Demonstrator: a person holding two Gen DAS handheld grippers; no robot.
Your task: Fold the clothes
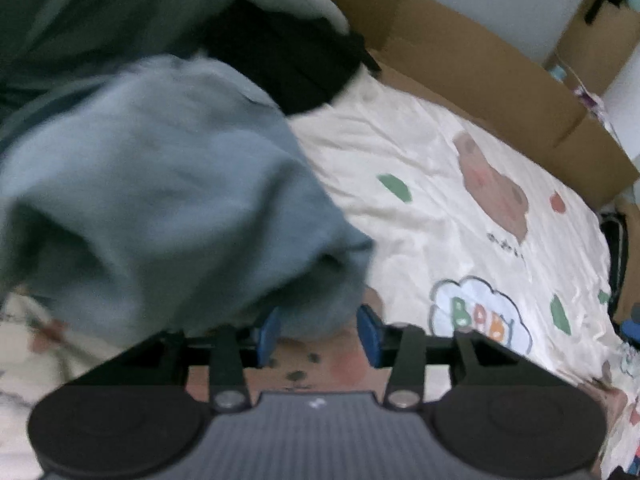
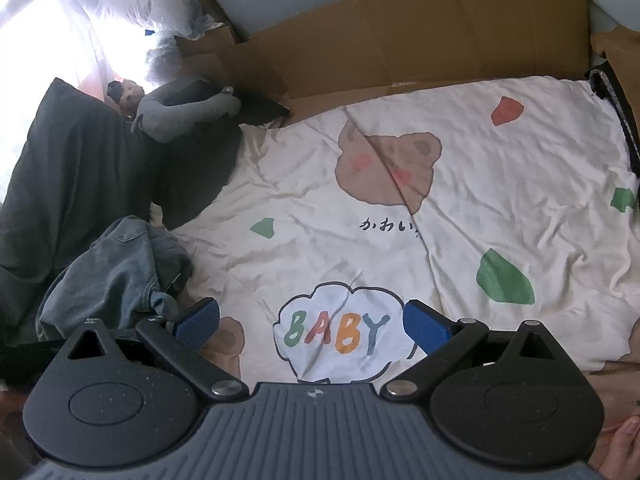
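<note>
A crumpled blue-grey garment [image 1: 160, 200] fills the left of the left wrist view, blurred, resting on the cream printed bedsheet [image 1: 440, 200]. Its lower edge hangs down between the blue pads of my left gripper [image 1: 319, 332], whose jaws stand apart and do not visibly press on the cloth. In the right wrist view the same garment [image 2: 116, 272] lies bunched at the left, just beyond the left finger. My right gripper [image 2: 312, 320] is open wide over the "BABY" cloud print on the sheet [image 2: 480, 200], with nothing between its fingers.
Dark clothes [image 2: 80, 168] are piled at the left, with a grey soft toy [image 2: 176, 116] on them. A dark green garment [image 1: 80, 20] and a black one [image 1: 288, 68] lie behind the blue-grey one. Cardboard [image 2: 400, 40] lines the bed's far edge. A hand [image 2: 620, 448] shows at bottom right.
</note>
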